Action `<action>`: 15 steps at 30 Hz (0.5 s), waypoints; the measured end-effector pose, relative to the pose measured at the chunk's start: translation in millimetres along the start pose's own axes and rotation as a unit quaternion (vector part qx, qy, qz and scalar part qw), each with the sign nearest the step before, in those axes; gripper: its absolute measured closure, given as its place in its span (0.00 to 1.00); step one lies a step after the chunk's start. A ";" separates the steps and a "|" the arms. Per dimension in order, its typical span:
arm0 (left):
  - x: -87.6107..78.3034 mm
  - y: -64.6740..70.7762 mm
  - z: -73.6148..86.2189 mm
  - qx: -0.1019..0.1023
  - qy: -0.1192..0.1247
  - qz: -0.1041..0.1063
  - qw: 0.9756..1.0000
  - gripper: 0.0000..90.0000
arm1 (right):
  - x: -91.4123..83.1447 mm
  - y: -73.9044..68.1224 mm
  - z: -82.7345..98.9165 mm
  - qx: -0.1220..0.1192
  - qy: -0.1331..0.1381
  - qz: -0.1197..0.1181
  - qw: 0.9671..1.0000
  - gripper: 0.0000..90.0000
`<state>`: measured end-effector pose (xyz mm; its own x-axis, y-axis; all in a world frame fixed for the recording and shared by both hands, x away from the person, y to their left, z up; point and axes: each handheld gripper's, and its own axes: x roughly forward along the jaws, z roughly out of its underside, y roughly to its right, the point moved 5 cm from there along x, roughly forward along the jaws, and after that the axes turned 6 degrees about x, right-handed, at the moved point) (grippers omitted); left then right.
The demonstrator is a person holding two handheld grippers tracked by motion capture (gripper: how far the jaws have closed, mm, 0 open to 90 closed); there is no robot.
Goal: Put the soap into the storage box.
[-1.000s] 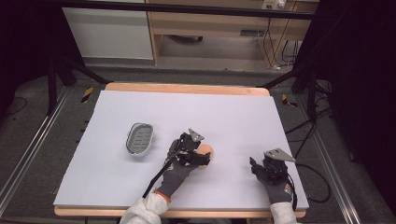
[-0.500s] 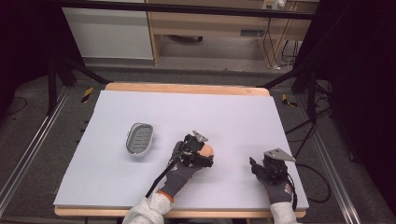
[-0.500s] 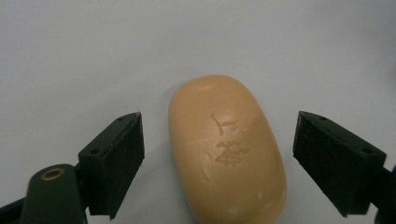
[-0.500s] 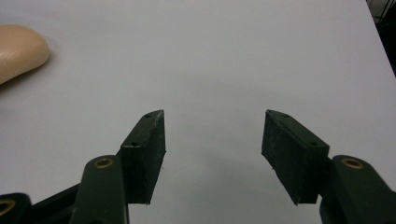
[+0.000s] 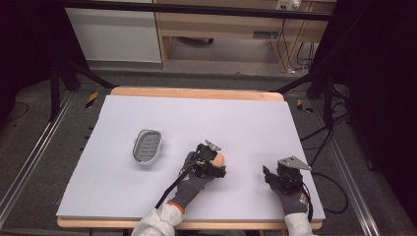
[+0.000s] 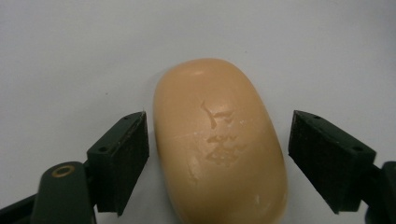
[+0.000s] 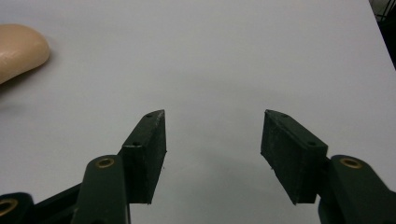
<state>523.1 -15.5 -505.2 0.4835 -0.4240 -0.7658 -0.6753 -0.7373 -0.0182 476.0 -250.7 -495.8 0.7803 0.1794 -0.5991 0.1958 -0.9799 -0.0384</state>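
The left gripper (image 6: 217,154) sits over a bar of soap (image 6: 219,140) lying flat on the white table (image 5: 147,196). Its jaws stand apart on either side of the bar — the one at 9 o'clock nearly against the soap's edge, the one at 3 o'clock with a clear strip of table between pad and soap. They have just been closing a little, with the soap between them but not pressed. In the high view the soap (image 5: 218,158) peeks out at about 1 o'clock from the gloved left hand (image 5: 196,179), near the table's middle front. A grey soap dish (image 5: 147,146) rests well apart at roughly 10 o'clock from the soap. The right gripper (image 7: 212,140) (over bare table at the front right) has its jaws wide apart, nothing between them; the soap shows at 10 o'clock in its view.
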 end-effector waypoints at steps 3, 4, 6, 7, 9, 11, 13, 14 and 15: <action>2.7 0.5 1.4 -0.003 -0.005 0.000 1.000 0.24 | 0.1 -0.1 0.0 0.000 0.000 0.000 1.000 0.45; 3.4 -0.1 1.9 -0.004 -0.007 -0.002 1.000 0.24 | 0.0 -0.2 0.1 0.001 -0.001 0.000 1.000 0.45; 4.2 -0.6 2.4 -0.008 -0.010 -0.001 1.000 0.25 | 0.1 -0.2 0.1 0.001 -0.001 -0.001 1.000 0.45; 4.1 -0.8 2.4 -0.008 -0.010 -0.002 1.000 0.26 | 0.2 -0.2 0.2 0.001 -0.002 -0.001 1.000 0.45; 3.8 -1.2 2.5 -0.008 -0.012 -0.004 1.000 0.28 | 0.1 -0.2 0.1 0.001 -0.001 -0.001 1.000 0.45; 4.1 -1.1 2.4 -0.007 -0.014 -0.005 1.000 0.28 | 0.3 -0.4 0.2 0.002 -0.002 0.000 1.000 0.45; 4.2 -0.9 2.3 -0.006 -0.016 -0.009 1.000 0.29 | 0.3 -0.5 0.2 0.003 -0.001 0.000 1.000 0.45; 4.2 -0.6 2.2 -0.006 -0.016 -0.010 1.000 0.29 | 0.3 -0.4 0.1 0.001 -0.001 0.000 1.000 0.45; 4.1 -0.6 2.2 -0.005 -0.017 -0.012 1.000 0.29 | 0.2 -0.6 0.2 0.003 -0.002 0.000 1.000 0.45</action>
<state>524.3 -15.7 -509.8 0.4796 -0.3879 -0.7871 -0.6578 -0.7526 -0.0299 475.9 -250.2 -496.1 0.7775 0.1799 -0.6026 0.1925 -0.9803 -0.0442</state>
